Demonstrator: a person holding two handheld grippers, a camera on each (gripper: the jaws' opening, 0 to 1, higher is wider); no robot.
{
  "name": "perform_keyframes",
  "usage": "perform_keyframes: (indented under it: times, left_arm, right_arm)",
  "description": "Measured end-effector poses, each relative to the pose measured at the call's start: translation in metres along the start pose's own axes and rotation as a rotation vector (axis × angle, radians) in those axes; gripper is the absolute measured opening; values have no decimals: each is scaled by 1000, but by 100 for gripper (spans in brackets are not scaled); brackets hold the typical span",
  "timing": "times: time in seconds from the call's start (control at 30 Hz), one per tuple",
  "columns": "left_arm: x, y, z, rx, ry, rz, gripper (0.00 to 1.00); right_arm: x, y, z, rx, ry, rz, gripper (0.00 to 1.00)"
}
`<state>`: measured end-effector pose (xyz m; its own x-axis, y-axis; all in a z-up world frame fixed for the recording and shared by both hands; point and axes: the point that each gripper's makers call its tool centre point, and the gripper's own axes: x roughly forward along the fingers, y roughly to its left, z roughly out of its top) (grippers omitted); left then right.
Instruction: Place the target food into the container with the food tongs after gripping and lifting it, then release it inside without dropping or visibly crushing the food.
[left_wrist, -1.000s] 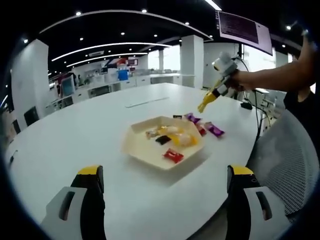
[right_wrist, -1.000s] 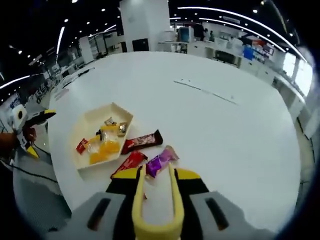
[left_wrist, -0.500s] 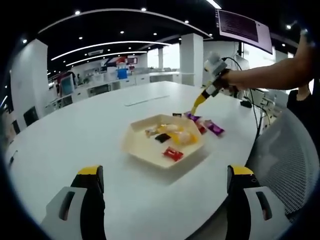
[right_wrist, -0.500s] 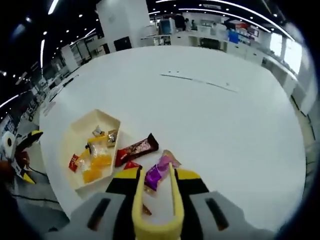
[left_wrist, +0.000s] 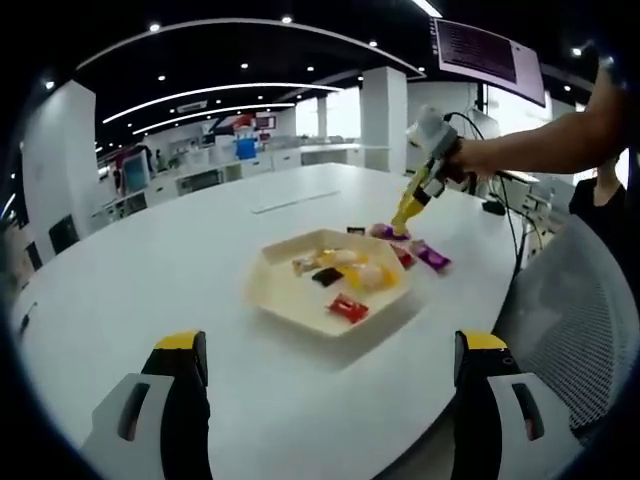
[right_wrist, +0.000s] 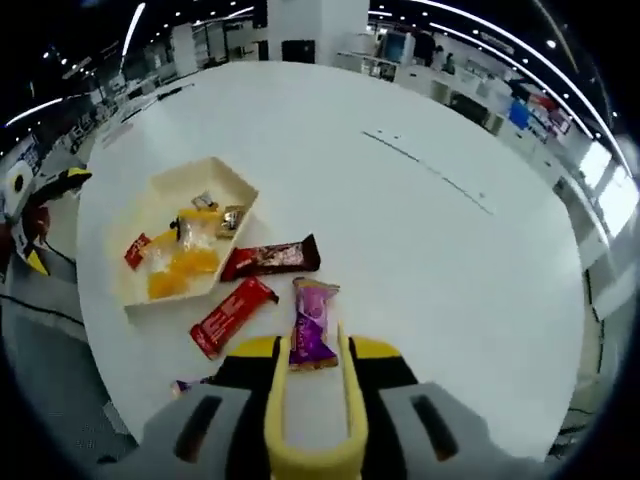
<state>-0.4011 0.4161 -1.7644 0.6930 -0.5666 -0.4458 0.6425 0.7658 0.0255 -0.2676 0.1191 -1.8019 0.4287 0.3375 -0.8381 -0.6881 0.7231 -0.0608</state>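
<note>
Yellow food tongs (right_wrist: 309, 385) are carried between the jaws of the right gripper (right_wrist: 310, 400) and are seen closed around the near end of a purple-wrapped candy (right_wrist: 312, 325); whether the wrapper is clear of the table cannot be told. In the left gripper view the same tongs (left_wrist: 411, 207) are seen at 1 o'clock, tips down on the purple-wrapped candy (left_wrist: 388, 232), held by a person's arm (left_wrist: 540, 145).

At 10 o'clock of the tong tips a red bar (right_wrist: 233, 316) lies flat on the white table (right_wrist: 430, 260), and a dark brown bar (right_wrist: 270, 259) lies at 11 o'clock. Further out at 10 o'clock the cream hexagonal tray (right_wrist: 150, 293) is set, containing yellow-wrapped sweets (right_wrist: 180, 265), a small red packet (right_wrist: 137, 250) and other small wrapped pieces.

The left gripper (left_wrist: 325, 400) is held apart from everything, its jaws spread wide, with the tray (left_wrist: 290, 310) at 12 o'clock of it. A mesh chair back (left_wrist: 585, 330) is seen at 3 o'clock.
</note>
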Motion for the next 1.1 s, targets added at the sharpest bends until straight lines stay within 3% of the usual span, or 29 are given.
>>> perform_keyframes:
  times: [0.2, 0.33, 0.4, 0.47, 0.53, 0.8, 1.1]
  left_arm:
    - [0, 2, 0, -2, 2, 7, 99]
    - [0, 1, 0, -4, -4, 4, 99]
    - [0, 1, 0, 3, -3, 7, 99]
    - [-1, 3, 0, 1, -1, 13, 99]
    - [0, 3, -1, -5, 2, 12, 99]
    - [1, 2, -1, 6, 5, 7, 99]
    - [2, -1, -3, 21, 18, -2, 99]
  right_arm:
    - [6, 7, 16, -24, -21, 32, 26]
    - [19, 7, 10, -44, 18, 20, 25]
    - [23, 8, 5, -14, 27, 19, 24]
    - [20, 7, 5, 23, 22, 26, 23]
    - [20, 5, 4, 0, 24, 18, 21]
    - [7, -8, 5, 45, -2, 9, 20]
    - [-7, 0, 17, 68, -59, 30, 20]
